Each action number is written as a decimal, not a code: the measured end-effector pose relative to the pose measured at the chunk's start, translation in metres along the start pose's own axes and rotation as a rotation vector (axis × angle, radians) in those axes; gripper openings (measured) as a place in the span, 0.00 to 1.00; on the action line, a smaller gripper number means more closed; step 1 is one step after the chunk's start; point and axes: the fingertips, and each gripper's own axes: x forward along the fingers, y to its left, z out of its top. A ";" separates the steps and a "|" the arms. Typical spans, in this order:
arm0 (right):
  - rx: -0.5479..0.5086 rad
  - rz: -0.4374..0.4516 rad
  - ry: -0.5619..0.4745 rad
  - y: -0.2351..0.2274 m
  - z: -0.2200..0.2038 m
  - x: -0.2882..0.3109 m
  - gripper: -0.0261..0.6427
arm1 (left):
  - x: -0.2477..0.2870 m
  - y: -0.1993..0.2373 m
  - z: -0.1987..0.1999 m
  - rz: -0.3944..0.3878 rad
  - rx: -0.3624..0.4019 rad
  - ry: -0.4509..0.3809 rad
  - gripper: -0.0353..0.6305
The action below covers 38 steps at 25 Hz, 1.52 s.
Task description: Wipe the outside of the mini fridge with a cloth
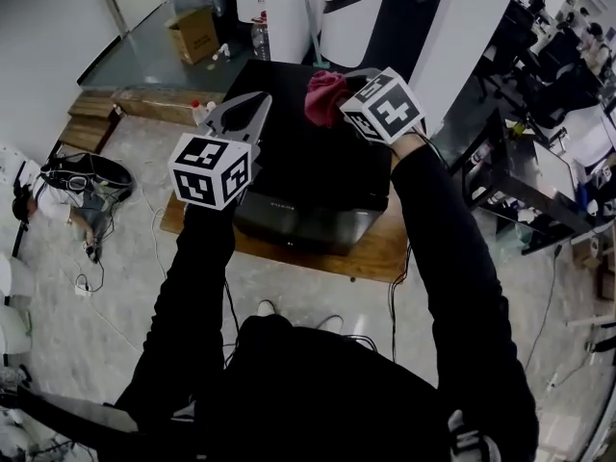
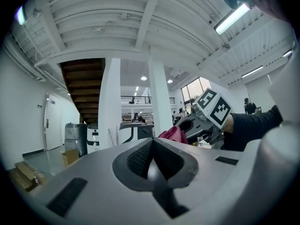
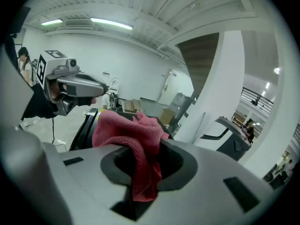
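Note:
A black mini fridge lies on a low wooden platform in the head view. My right gripper hovers above the fridge's far part, shut on a red cloth. In the right gripper view the red cloth bunches between the jaws, with the fridge's black edge beyond it. My left gripper is held over the fridge's left side, jaws closed together with nothing between them. The left gripper view points upward at the room; my right gripper and the cloth show there.
A cardboard box and a water bottle stand on the floor behind the fridge. White pillars rise at the back right. Cables and a bag lie on the floor at left. Desks crowd the right side.

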 end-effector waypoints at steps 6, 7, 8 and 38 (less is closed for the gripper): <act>-0.044 0.031 -0.020 0.054 0.056 0.048 0.17 | -0.030 0.056 -0.016 0.006 -0.019 0.018 0.06; -0.049 0.038 -0.015 0.063 0.063 0.056 0.17 | -0.034 0.065 -0.018 0.003 -0.019 0.017 0.06; -0.055 0.044 -0.008 0.072 0.069 0.064 0.17 | -0.038 0.073 -0.021 0.001 -0.021 0.016 0.06; -0.219 0.010 0.229 0.170 0.060 0.174 0.16 | -0.080 0.129 -0.090 -0.162 -0.108 0.075 0.06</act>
